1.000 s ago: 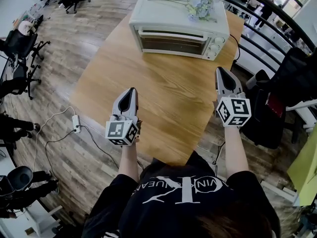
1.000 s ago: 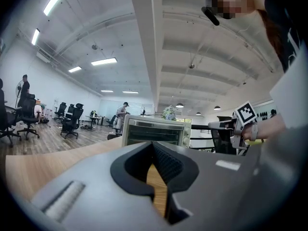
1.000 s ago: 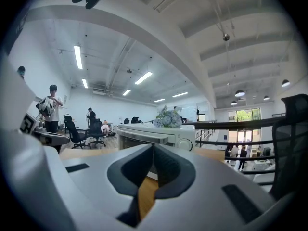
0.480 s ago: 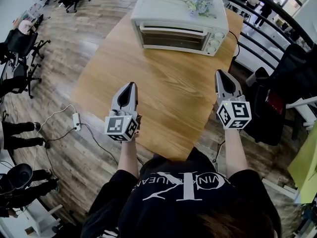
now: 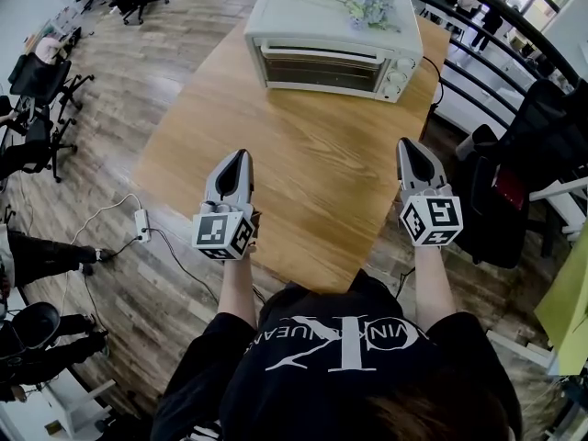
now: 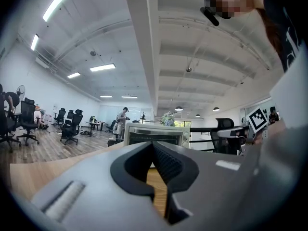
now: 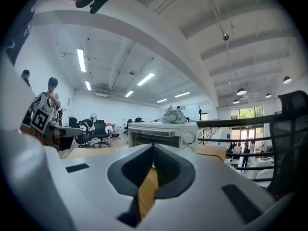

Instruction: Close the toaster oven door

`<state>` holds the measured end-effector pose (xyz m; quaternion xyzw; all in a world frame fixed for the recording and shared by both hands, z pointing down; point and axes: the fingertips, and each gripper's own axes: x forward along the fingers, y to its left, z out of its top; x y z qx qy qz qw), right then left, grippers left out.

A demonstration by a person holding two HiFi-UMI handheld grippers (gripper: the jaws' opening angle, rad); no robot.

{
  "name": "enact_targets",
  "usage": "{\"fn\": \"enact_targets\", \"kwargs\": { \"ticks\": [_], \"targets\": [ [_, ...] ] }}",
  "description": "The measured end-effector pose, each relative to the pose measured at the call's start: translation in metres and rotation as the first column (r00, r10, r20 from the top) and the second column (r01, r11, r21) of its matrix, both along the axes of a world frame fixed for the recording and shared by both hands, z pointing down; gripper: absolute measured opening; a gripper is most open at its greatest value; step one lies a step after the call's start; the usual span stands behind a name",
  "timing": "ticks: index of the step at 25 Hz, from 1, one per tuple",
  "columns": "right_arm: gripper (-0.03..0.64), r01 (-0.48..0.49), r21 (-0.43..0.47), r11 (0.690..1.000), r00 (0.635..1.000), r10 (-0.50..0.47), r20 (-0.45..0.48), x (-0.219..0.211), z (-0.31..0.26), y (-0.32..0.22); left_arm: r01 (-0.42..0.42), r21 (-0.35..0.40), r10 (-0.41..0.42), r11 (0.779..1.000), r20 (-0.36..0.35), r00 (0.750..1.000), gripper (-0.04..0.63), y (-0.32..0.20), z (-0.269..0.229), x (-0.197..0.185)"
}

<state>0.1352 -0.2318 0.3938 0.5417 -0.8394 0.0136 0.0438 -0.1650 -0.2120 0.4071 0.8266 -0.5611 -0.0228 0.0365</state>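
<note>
A cream toaster oven (image 5: 335,39) stands at the far end of the wooden table (image 5: 303,173), its glass door upright against the front, knobs at its right. My left gripper (image 5: 241,155) hovers over the near left part of the table, shut and holding nothing. My right gripper (image 5: 407,143) is over the table's near right edge, also shut and holding nothing. Both point toward the oven and are well short of it. In the left gripper view the toaster oven (image 6: 154,134) shows beyond the gripper (image 6: 153,144). The right gripper view shows the toaster oven (image 7: 161,131) past the gripper (image 7: 153,146).
A bunch of pale flowers (image 5: 372,7) lies on top of the oven. Its cord (image 5: 435,81) hangs off the right table edge. Office chairs (image 5: 41,90) stand at the left, a dark chair (image 5: 514,191) at the right. A power strip and cable (image 5: 141,230) lie on the floor.
Both grippers hold nearly the same places; the right one has drawn back slightly toward me. The oven door looks the same throughout.
</note>
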Motion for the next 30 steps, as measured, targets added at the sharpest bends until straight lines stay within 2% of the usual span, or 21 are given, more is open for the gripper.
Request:
{"fn": "enact_targets", "kwargs": {
  "ticks": [30],
  "targets": [
    [0.015, -0.002, -0.004, 1.0, 1.0, 0.002, 0.031, 0.006, 0.011, 0.013, 0.014, -0.01, -0.014, 1.0, -0.01, 1.0, 0.011, 0.005, 0.005, -0.005]
  ]
}}
